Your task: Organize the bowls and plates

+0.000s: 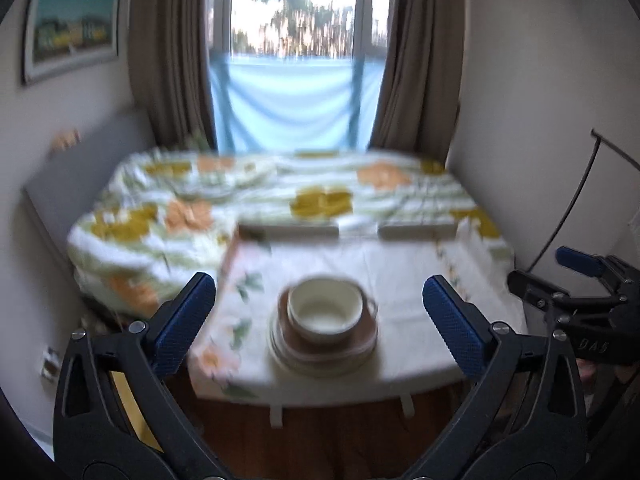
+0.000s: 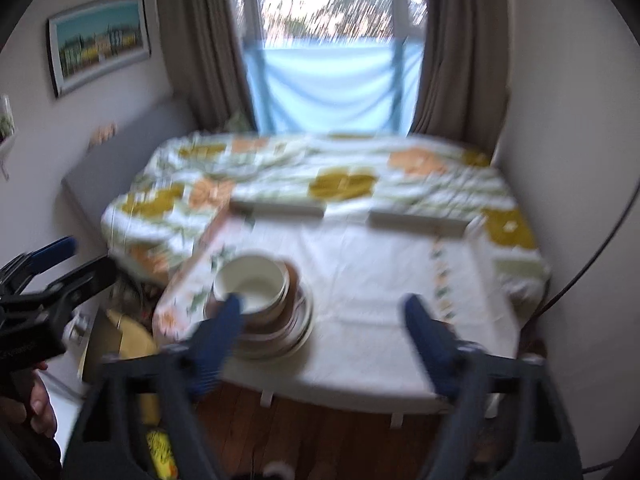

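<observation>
Cream-white ceramic is being shown at the top of the stack: a bowl (image 1: 325,307) is sitting inside a second bowl, and both are resting on a brown plate (image 1: 362,334) that is lying on paler plates (image 1: 320,364). The stack is being carried by the worktop (image 1: 420,280), which is covered with a white floral cloth, and it is standing near the front edge, toward the left side. Both views are being blurred, so finer detail cannot be told.

The left gripper (image 1: 320,320) is being held released, its blue pads (image 1: 182,320) spread wide to either side of the stack and well short of touching it. The right gripper (image 2: 324,340) is likewise being held spread apart, nothing being grasped; its left pad (image 2: 218,344) is overlapping the stack in the view, though contact cannot be told.

Behind the worktop a bed (image 1: 320,192) with a quilt of orange and olive flowers is being seen, backed by a window (image 1: 296,8) between brown curtains (image 1: 168,52). A framed picture (image 1: 71,28) is hanging on the left wall.
</observation>
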{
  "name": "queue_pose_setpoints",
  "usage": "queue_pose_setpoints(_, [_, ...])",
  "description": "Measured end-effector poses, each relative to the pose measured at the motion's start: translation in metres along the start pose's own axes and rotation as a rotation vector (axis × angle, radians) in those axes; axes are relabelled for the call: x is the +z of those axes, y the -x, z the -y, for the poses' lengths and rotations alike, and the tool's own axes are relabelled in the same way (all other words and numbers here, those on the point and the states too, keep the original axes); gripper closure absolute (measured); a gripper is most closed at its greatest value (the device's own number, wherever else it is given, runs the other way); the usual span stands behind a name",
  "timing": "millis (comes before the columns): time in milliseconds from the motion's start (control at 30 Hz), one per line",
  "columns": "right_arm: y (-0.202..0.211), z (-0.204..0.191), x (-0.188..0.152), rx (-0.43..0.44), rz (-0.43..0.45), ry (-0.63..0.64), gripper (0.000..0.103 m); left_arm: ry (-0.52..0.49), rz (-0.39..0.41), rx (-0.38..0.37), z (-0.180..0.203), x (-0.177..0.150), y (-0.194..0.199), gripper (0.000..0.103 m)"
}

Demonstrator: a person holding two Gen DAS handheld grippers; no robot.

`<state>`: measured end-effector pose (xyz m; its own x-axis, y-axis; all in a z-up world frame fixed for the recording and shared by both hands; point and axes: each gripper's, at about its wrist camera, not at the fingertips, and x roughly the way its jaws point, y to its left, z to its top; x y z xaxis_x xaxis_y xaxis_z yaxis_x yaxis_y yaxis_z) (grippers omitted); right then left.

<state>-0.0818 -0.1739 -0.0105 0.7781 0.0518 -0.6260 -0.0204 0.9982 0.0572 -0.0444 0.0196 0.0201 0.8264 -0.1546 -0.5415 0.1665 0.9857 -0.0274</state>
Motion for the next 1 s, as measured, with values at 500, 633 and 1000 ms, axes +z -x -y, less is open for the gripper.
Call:
queue_pose_setpoints(500, [0.043, 0.003, 0.003, -0.135, 0.172, -0.055, 0.008, -0.026, 0.142, 0.002, 0.006, 0.003, 0.028, 0.000])
queue_pose_setpoints(633, [0.044, 0.005, 0.001, -0.141, 0.176, -0.064, 0.008, -0.047, 0.155, -0.001, 0.013, 0.003, 0.029, 0.000])
queue_pose_setpoints(1000, [0.041, 0.004, 0.000, -0.130, 0.189, -0.064, 0.008, -0.058, 0.153, 0.010, 0.016, 0.002, 0.032, 0.000])
